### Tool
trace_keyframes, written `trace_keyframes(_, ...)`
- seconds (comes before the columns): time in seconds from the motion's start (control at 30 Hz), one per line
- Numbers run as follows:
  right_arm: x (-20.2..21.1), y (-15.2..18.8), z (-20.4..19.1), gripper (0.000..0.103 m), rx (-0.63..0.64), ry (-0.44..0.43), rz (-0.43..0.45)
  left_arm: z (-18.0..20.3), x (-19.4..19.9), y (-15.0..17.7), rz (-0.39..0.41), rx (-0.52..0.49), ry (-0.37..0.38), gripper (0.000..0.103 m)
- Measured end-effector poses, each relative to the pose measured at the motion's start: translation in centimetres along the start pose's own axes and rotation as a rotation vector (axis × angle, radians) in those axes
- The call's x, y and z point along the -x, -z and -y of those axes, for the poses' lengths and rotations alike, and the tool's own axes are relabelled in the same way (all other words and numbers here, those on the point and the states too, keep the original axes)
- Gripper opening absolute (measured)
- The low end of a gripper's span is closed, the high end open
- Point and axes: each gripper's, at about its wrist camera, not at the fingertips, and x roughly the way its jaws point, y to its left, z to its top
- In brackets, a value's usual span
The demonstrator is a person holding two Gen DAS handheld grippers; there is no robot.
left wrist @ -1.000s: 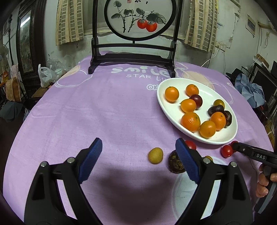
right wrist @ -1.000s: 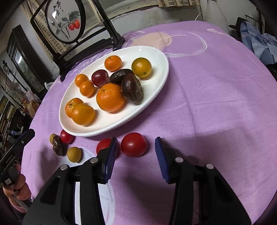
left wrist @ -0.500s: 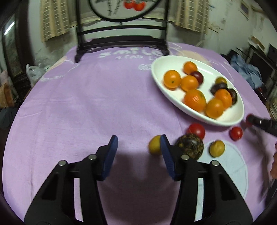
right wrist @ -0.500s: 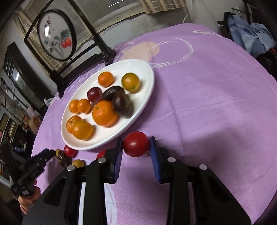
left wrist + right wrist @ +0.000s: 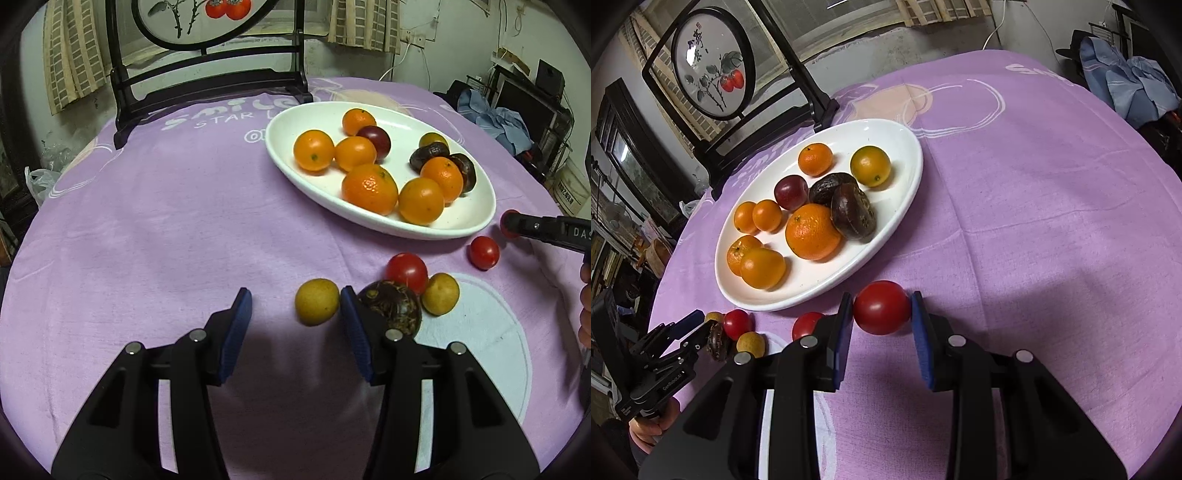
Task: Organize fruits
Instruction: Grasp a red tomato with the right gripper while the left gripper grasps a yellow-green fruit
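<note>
Right wrist: red tomato [image 5: 882, 307] clamped between right gripper [image 5: 882, 314] pads

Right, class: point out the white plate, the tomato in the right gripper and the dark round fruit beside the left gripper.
white plate [image 5: 908, 147], right wrist view, far rim.
tomato [image 5: 882, 307], right wrist view, centre.
dark round fruit [image 5: 395, 306], left wrist view, top.

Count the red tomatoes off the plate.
3. One tomato sits clamped in the right gripper; a second lies just left of it; a third lies beside the left gripper. None visibly hidden.
</note>
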Motion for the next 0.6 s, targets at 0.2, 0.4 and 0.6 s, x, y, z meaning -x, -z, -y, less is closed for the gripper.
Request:
trace_keyframes(0.2,0.2,0.0,-0.3,0.031,0.01,0.002,0.014,-0.3,-0.2,0.0,-0.032,0.034,0.037,0.042)
trace_keyframes(0.4,0.2,0.2,-0.8,0.031,0.022,-0.005,0.015,1.7,-0.9,-0.1,-0.01,-0.057,-0.015,0.026)
trace_keyframes(0.6,0.8,0.3,-1.1,0.031,0.014,-0.029,0.012,2.1,-1.0,0.0,-0.017,-0.081,-0.046,0.026)
